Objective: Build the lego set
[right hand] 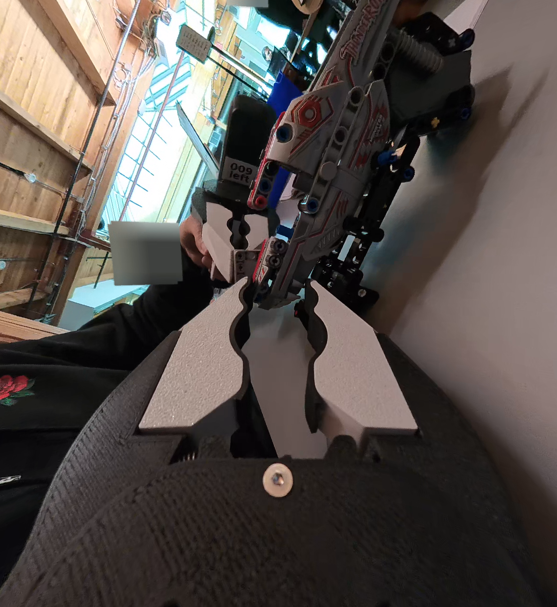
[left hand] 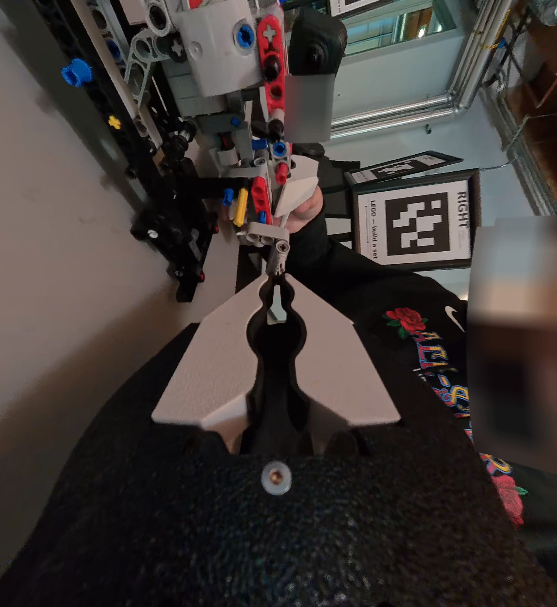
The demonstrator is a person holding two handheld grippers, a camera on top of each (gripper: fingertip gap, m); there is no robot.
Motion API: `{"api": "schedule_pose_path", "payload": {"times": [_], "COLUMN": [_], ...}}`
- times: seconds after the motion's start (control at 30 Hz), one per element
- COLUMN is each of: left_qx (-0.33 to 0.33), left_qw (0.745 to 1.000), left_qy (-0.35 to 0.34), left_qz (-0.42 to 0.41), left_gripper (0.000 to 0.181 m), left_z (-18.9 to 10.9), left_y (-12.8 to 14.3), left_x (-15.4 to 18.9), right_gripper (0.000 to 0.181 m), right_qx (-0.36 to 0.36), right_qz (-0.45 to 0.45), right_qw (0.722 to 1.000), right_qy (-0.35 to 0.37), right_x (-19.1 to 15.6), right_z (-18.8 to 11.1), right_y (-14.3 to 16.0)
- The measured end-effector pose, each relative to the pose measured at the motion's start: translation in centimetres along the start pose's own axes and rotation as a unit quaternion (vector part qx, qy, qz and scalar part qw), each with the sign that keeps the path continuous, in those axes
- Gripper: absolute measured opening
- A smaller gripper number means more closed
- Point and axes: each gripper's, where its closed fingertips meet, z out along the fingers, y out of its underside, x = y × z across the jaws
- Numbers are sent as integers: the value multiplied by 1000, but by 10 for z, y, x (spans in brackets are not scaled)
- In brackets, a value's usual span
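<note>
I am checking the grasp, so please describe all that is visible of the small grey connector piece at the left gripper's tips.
The small grey plastic connector piece is short and narrow, with a cross-shaped hole in its upper end. Its lower end sits pinched between the nearly closed tips of the left gripper. Its upper end meets a light grey beam with round holes on the lego model.

Daylight glare up top, dim tabletop below

Windows [right hand: 145, 157] blow out white; the model [right hand: 319, 170] casts soft shadow on the table [right hand: 500, 262]; fisheye bends edges, motion blur smears corners.
</note>
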Motion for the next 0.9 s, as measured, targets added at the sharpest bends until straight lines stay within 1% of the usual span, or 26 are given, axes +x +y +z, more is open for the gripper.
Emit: {"api": "schedule_pose_path", "payload": {"times": [0.2, 0.3, 0.53, 0.67, 0.7, 0.9], "left_qx": [-16, -25, 1, 13, 14, 2], "left_qw": [999, 998, 996, 992, 992, 995], "left_qy": [22, 19, 6, 48, 50, 9], "left_qz": [-38, -54, -88, -113, -118, -103], "left_gripper": [1, 1, 1, 1, 1, 1], "left_z": [-1, -1, -2, -4, -4, -4], "left_y": [-4, -4, -7, -8, -8, -3], "left_x": [0, -3, -10, -1, 0, -4], "right_gripper": [30, 30, 29, 29, 29, 30], "right_qx": [-9, -7, -7, -11, -14, -21], "right_qz": [-3, 0, 10, 4, 4, 6], "right_qw": [1000, 1000, 1000, 1000, 1000, 1000], "right_qy": [-3, -5, -10, -9, -10, -16], "right_x": [-2, -2, -2, -2, -2, -3], "right_z": [4, 6, 7, 8, 8, 8], "right_y": [3, 3, 1, 2, 3, 5]}}
